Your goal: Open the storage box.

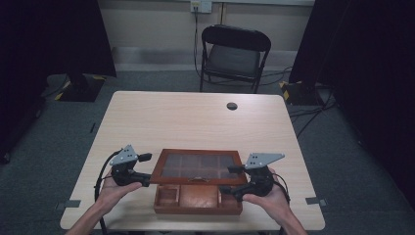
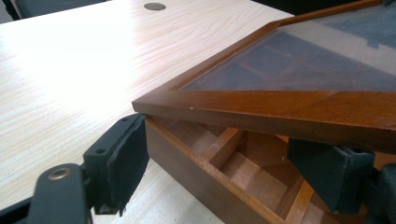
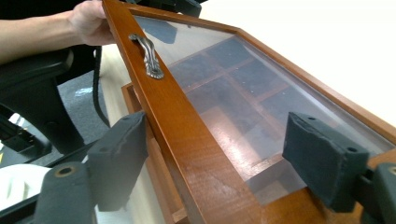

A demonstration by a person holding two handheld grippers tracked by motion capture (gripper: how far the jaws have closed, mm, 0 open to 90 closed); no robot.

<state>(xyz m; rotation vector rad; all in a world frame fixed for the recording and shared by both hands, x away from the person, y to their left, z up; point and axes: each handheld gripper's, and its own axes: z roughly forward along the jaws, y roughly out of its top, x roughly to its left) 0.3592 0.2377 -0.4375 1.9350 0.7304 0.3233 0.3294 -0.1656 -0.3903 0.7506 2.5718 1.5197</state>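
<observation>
Black pads, left gripper: jaws apart, straddling the box's near-left corner; one pad outside the box wall, the other inside over a compartment, both just under the lid's frame. Whether either pad bears on the wood I cannot tell; nothing looks pinched.
Black pads, right gripper: jaws wide apart, one on each side of the lid's front rail; one pad on the outer face of the rail, the other over the glass. No firm clamp shows.
Lid: wood frame with a glass pane, tilted up off the box, hinged along the far side, front edge raised toward the person. Its long axis runs left to right across the table.
Handle: metal, mid-way along the front rail, between the two grippers.
Box: wooden, divided into compartments, at the table's near edge between the two hands.
Table: pale wood, bare beyond the box.
Key relation: the front rail lies crosswise between the grippers, one near each end, so both are about equally near; my guess is the lid swings about its far edge, up or down.
</observation>
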